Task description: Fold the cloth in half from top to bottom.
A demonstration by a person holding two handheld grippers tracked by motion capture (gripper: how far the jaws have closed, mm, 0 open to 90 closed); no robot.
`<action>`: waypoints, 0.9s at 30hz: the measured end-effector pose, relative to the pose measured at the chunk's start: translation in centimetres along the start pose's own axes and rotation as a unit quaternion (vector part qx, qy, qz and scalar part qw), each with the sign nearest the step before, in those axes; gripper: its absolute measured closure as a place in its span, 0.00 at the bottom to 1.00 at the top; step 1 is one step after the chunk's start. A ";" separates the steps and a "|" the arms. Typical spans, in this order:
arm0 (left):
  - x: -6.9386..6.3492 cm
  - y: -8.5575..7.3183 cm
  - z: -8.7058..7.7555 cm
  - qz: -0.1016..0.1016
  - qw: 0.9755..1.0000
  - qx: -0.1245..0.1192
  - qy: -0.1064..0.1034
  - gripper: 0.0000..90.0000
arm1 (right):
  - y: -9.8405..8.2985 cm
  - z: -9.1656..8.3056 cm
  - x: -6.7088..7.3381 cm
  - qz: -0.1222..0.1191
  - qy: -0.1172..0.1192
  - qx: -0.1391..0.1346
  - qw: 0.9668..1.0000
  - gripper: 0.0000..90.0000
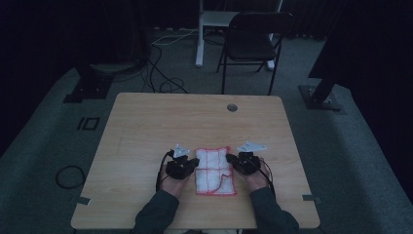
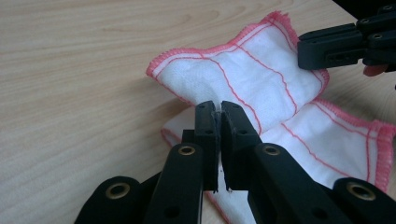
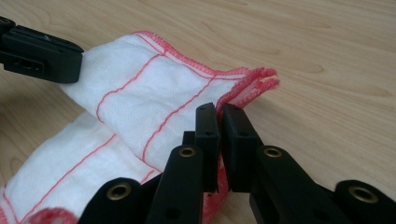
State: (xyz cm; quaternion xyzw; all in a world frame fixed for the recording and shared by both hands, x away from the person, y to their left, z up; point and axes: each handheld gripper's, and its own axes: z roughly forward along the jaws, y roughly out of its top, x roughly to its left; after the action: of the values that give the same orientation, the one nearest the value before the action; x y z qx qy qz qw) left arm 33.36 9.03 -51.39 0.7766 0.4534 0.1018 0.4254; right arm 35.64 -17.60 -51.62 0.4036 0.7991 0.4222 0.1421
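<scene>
Overhead, white cloth (image 1: 214,170) lies between left gripper (image 1: 196,163) and right gripper (image 1: 230,160), long axis running away from the person, bare table (image 1: 160,122) beyond. Left gripper view: jaws pinch the cloth (image 2: 247,79) edge. Right gripper view: jaws clamp its red hem (image 3: 247,81).

No text, label, brand, number or sign can be read in any of the views. The white cloth (image 1: 213,170) is marked with red woven lines and a red stitched hem, but no lettering is carried on it. The table (image 1: 146,126) is printed with plain wood grain, and nothing is written on it.
</scene>
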 end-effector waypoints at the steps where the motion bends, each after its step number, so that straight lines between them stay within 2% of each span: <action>1: 0.0 -0.2 0.0 -0.001 1.000 0.000 0.001 0.96 | -0.1 0.0 0.1 0.001 0.001 0.002 1.000 0.95; 14: -0.1 -1.8 0.3 -0.002 1.000 0.019 0.001 0.96 | -1.1 -0.1 0.3 0.007 0.005 0.007 1.000 0.94; 21: -0.2 -2.2 0.4 0.004 1.000 0.023 0.004 0.95 | -1.8 -0.3 0.3 0.013 0.004 0.016 1.000 0.94; 25: -0.2 -2.2 0.5 0.003 1.000 0.023 0.005 0.94 | -1.8 -0.3 0.2 0.016 0.005 0.022 1.000 0.90; 26: -0.3 -2.2 0.5 0.004 1.000 0.023 0.006 0.94 | -1.6 -0.4 0.1 0.018 0.001 0.019 1.000 0.83; 27: -0.3 -2.2 0.5 0.005 1.000 0.024 0.006 0.94 | -1.6 -0.4 0.1 0.018 0.001 0.019 1.000 0.83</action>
State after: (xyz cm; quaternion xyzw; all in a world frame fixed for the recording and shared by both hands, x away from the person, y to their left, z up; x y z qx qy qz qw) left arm 32.11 9.02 -53.35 0.7881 0.4545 0.0981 0.4034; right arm 34.56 -18.25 -52.62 0.4201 0.8000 0.4097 0.1254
